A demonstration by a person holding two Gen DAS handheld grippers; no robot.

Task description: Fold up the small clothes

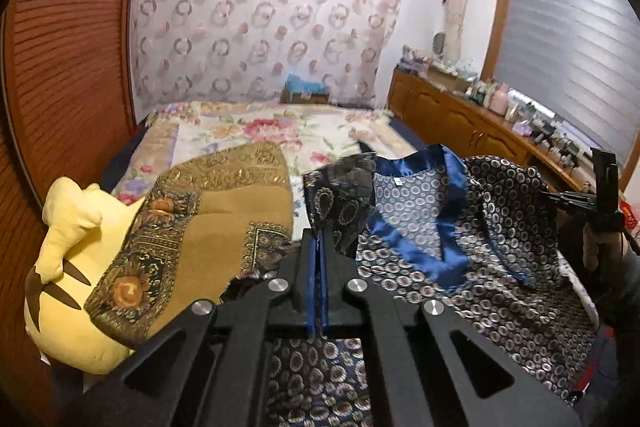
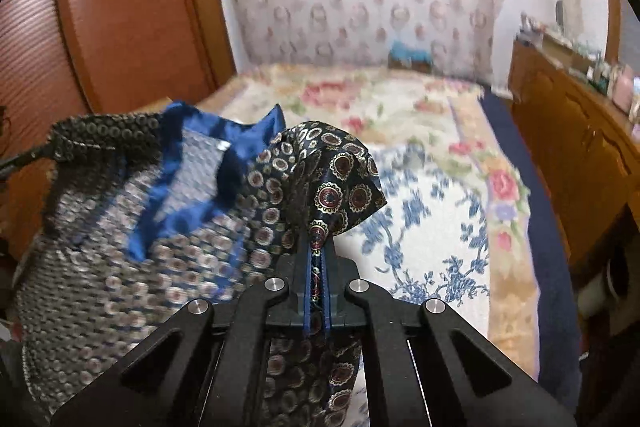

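Observation:
A small dark-blue patterned garment [image 1: 460, 227] with a shiny blue collar hangs stretched between my two grippers above the bed. My left gripper [image 1: 318, 247] is shut on one shoulder corner of it; the cloth bunches over the tips. My right gripper [image 2: 318, 247] is shut on the other shoulder corner [image 2: 336, 183], which drapes over its fingers. The garment [image 2: 132, 235] spreads to the left in the right wrist view. The right gripper also shows at the far right of the left wrist view [image 1: 600, 203].
A bed with a floral cover [image 2: 420, 187] lies below. A yellow plush toy [image 1: 68, 267] and a gold patterned cloth [image 1: 208, 211] sit at the left. A wooden wardrobe [image 1: 60, 67] stands left; a cluttered wooden sideboard [image 1: 480, 123] runs along the right.

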